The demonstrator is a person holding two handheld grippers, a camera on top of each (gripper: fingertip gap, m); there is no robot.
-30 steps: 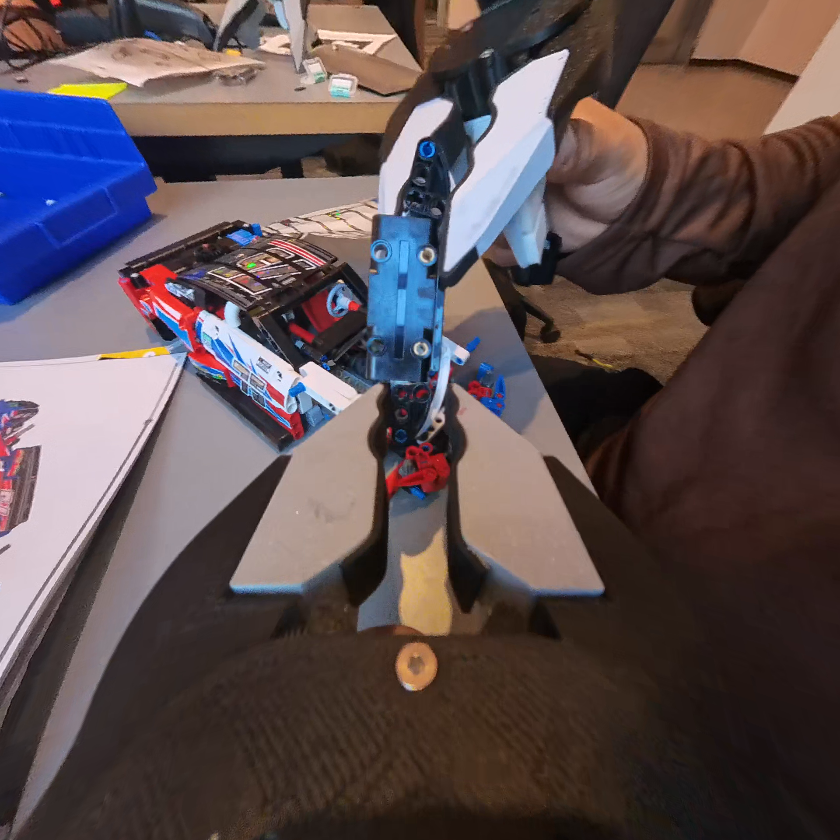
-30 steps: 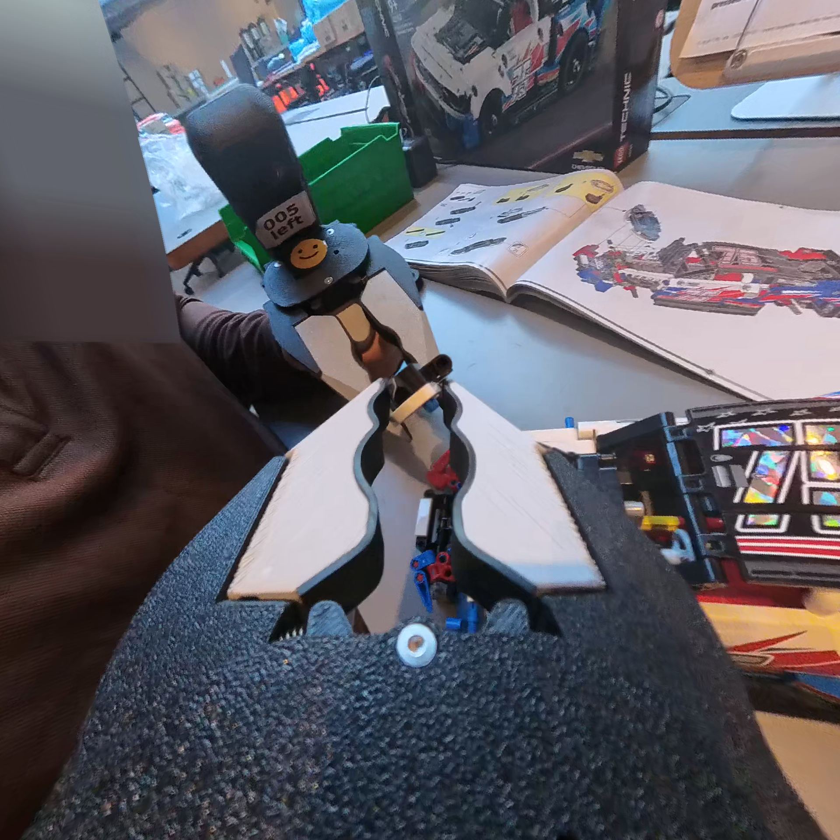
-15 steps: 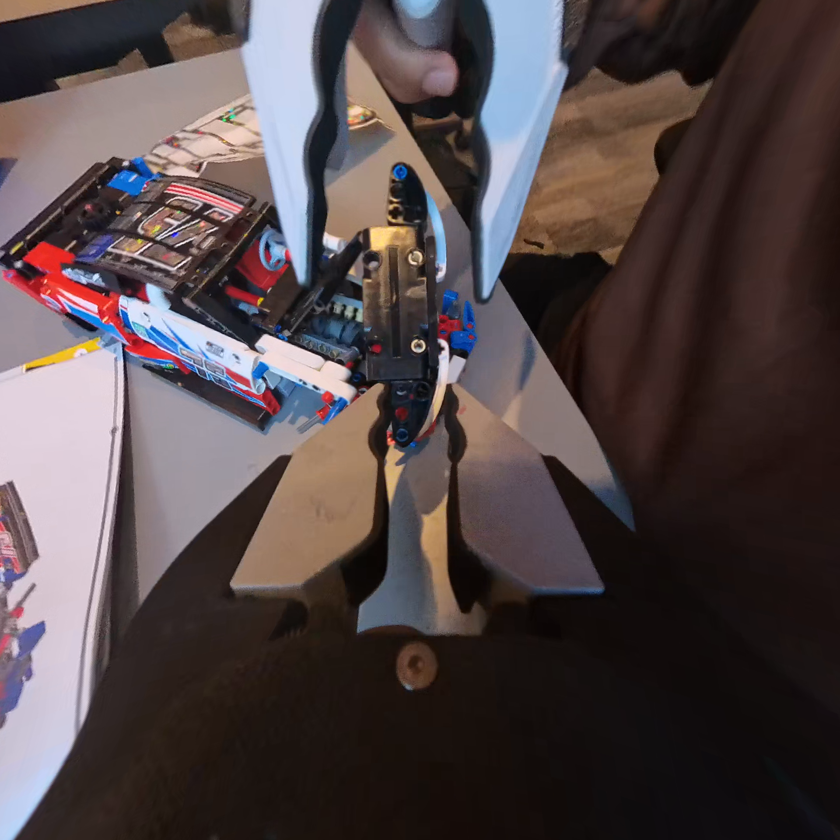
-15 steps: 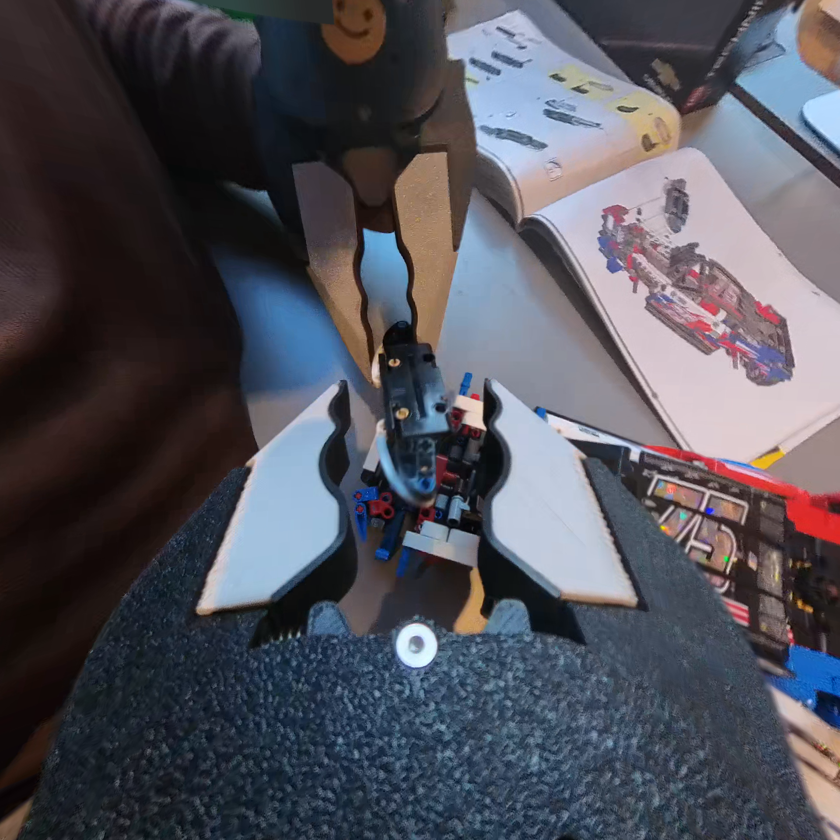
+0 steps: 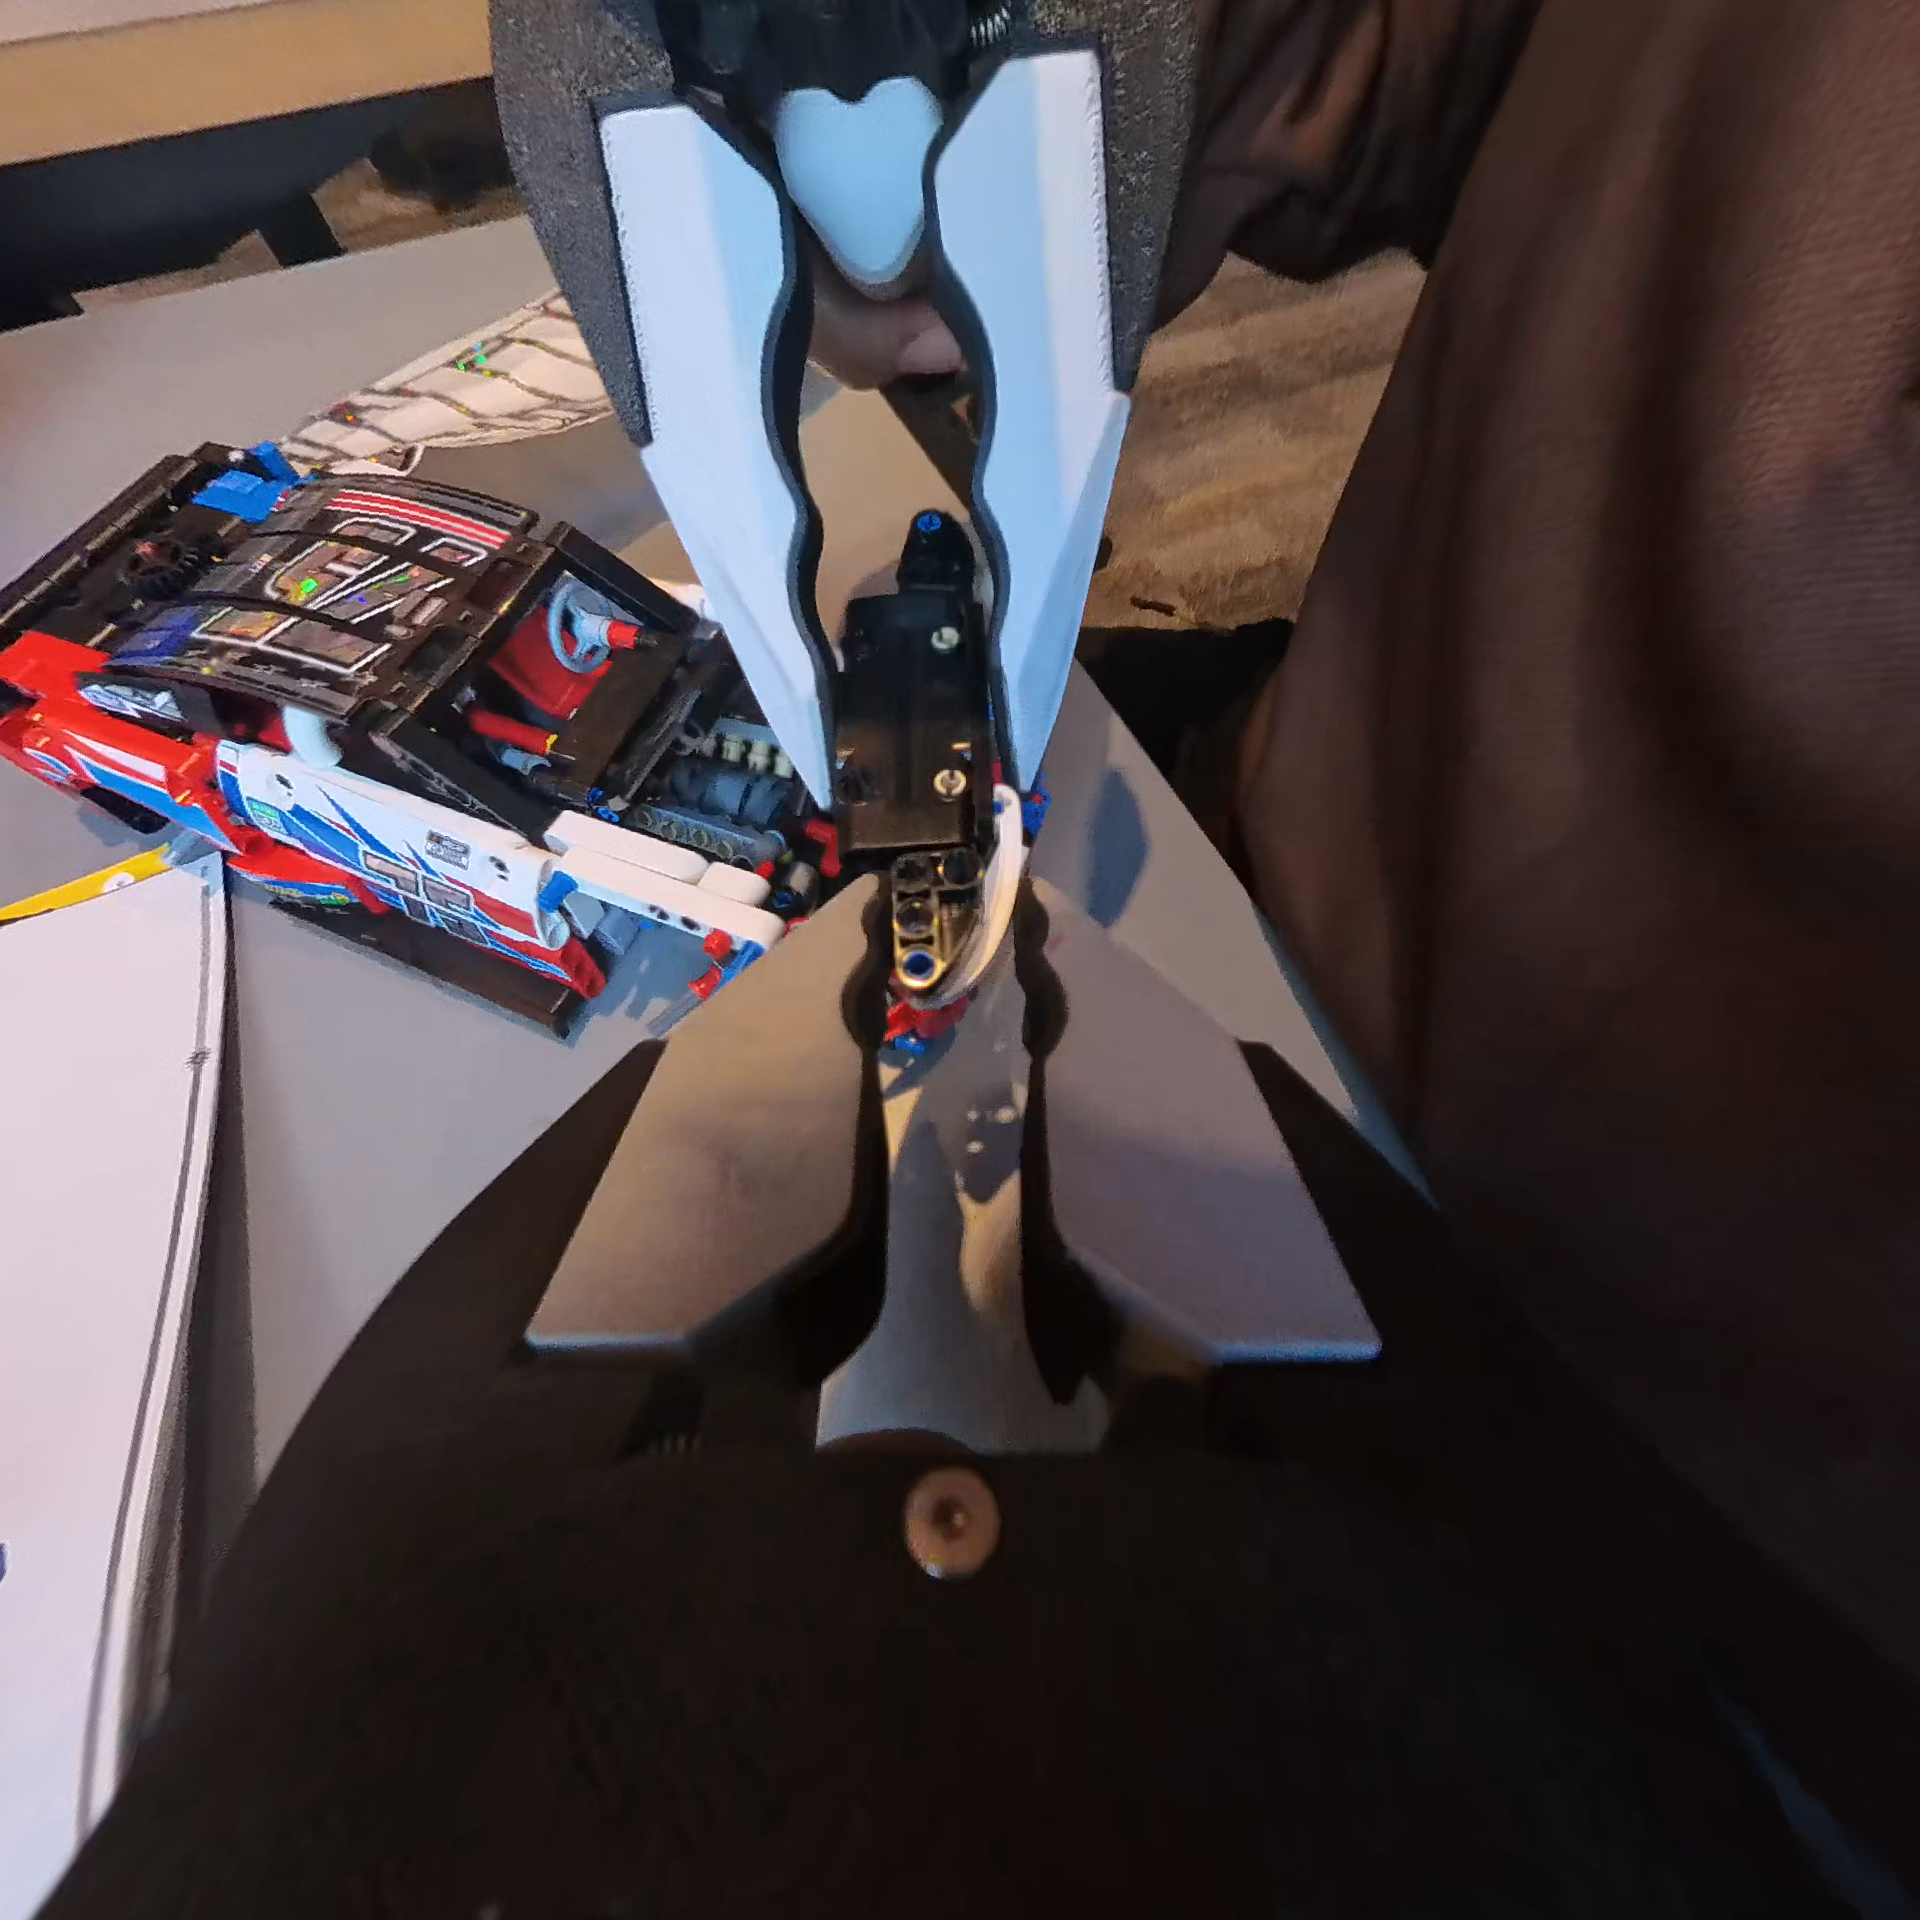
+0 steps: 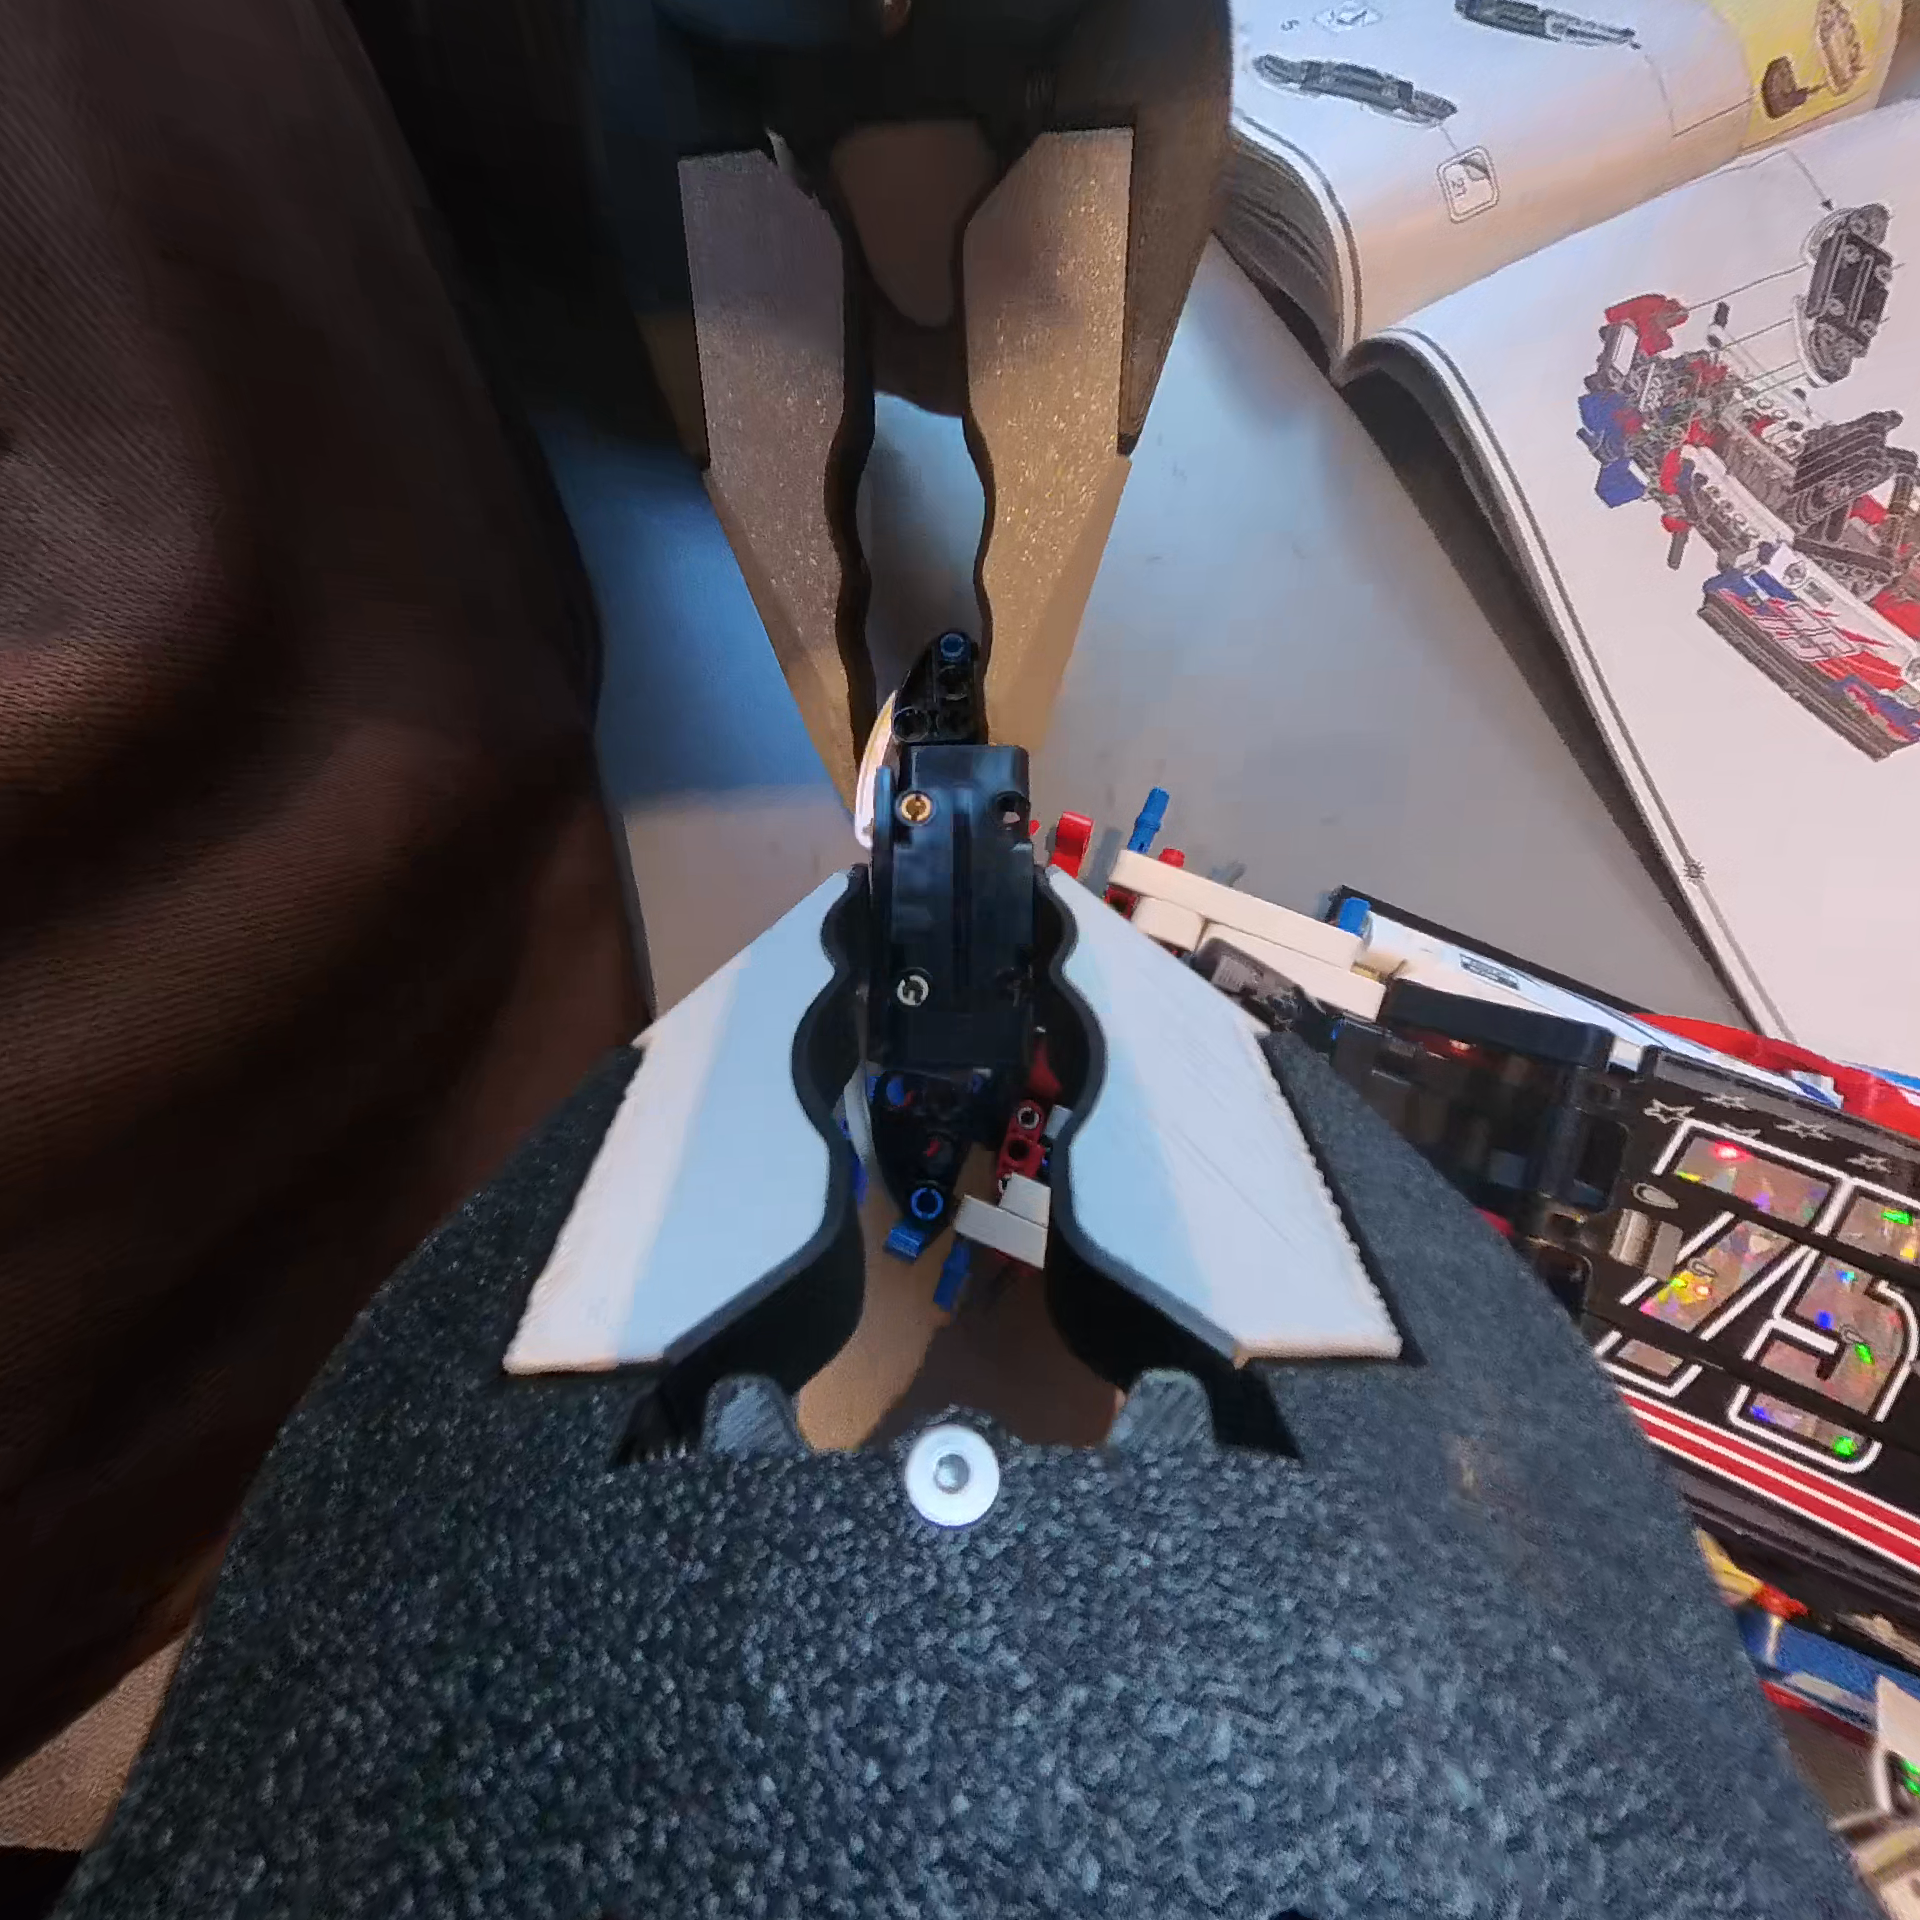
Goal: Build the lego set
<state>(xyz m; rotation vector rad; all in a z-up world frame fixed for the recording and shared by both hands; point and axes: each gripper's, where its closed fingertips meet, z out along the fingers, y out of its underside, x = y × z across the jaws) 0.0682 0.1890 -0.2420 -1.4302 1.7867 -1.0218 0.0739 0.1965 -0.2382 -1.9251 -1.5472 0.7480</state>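
A black lego sub-assembly (image 5: 909, 717) with a curved white arch is held upright above the table between both grippers. My left gripper (image 5: 948, 899) is shut on its lower end, a black holed beam. My right gripper (image 5: 925, 784) reaches in from the top of the left wrist view, its white fingers (image 5: 727, 468) closed against both sides of the black panel. In the right wrist view my right gripper (image 6: 951, 888) clamps the sub-assembly (image 6: 956, 935), and the left gripper (image 6: 920, 748) holds its far end. The partly built red, white and black car (image 5: 364, 727) lies on the table beside them.
The open instruction booklet (image 6: 1558, 520) lies beyond the car (image 6: 1662, 1143); its edge shows in the left wrist view (image 5: 94, 1247). Small loose red and blue pieces (image 6: 997, 1216) lie under the grippers. The person's brown clothing (image 5: 1610, 935) is close by, past the grey table's edge (image 5: 1195, 935). The tips of both grippers are at nearly the same place.
My right gripper, open half a second ago, has come down over the sub-assembly and closed on its sides. The left gripper has kept its hold on the lower end.
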